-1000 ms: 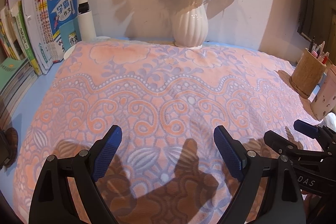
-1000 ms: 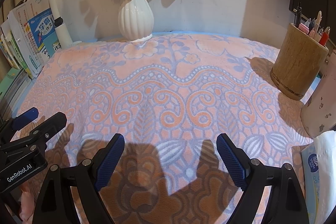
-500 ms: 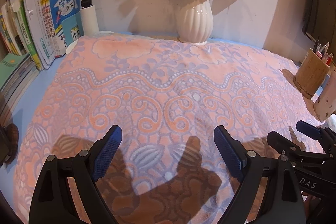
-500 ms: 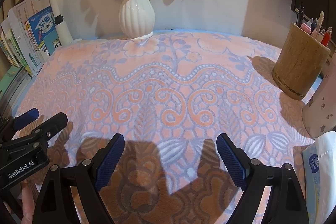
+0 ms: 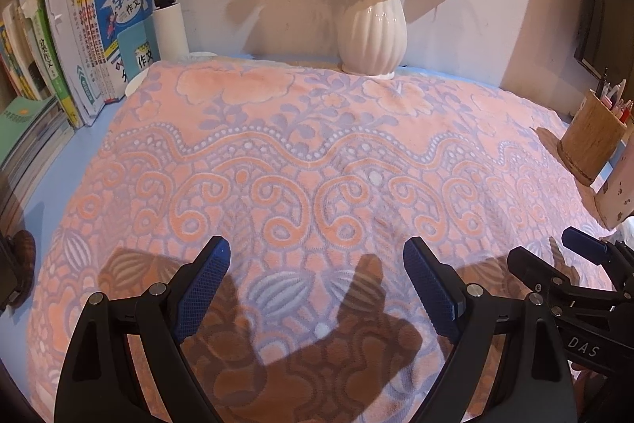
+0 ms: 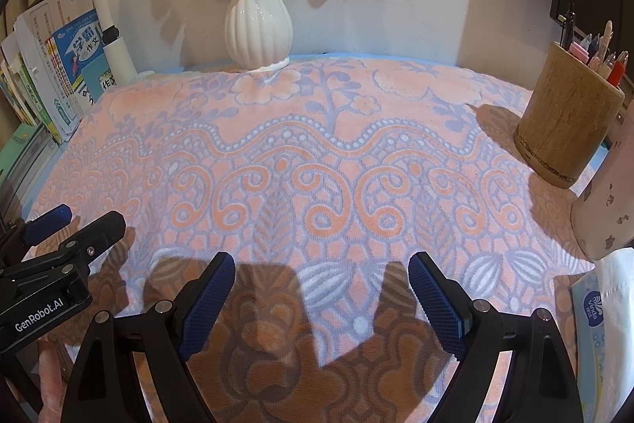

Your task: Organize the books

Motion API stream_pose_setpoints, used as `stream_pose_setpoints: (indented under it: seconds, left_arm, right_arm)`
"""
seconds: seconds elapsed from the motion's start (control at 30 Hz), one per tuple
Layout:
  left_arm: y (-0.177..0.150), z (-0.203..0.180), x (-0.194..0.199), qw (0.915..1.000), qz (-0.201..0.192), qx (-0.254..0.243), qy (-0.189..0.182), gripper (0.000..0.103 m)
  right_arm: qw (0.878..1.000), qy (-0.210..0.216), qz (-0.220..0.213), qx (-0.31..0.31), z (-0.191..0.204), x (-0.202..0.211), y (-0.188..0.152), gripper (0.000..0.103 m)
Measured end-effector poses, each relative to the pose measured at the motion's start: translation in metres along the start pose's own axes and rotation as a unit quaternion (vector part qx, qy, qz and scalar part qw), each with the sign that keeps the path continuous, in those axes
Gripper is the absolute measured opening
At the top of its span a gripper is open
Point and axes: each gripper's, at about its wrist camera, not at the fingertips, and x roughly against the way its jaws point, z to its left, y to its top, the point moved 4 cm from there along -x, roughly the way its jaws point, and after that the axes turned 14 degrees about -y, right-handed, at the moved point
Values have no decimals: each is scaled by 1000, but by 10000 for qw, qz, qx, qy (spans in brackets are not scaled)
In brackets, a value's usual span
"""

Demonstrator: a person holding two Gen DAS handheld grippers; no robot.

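Left wrist view: we log upright books [image 5: 99, 38] at upper left, a flat stack [image 5: 27, 133] below them, left gripper [image 5: 317, 288] jaws apart at bottom centre, empty; right gripper [image 6: 321, 296] likewise apart, pen holder [image 6: 566, 129] far right.

Warm bright light from behind, hard shadows forward, sharp focus, fisheye-bowed edges.

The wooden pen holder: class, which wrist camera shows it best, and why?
The right wrist view: the wooden pen holder appears large and whole, its pens distinct. The left wrist view shows it small at the right edge, pens barely distinguishable.
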Motion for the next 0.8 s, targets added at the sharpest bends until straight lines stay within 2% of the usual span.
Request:
stream_pose_setpoints:
  seconds: [0.67,0.8]
  left_arm:
    - [-1,0,-1,10000,54,46,-42,89]
    - [0,4,1,9999,-8,139,41,89]
  right_arm:
    - [10000,18,20,60,0,-2,-2,88]
    - [10000,24,25,70,0,-2,-2,88]
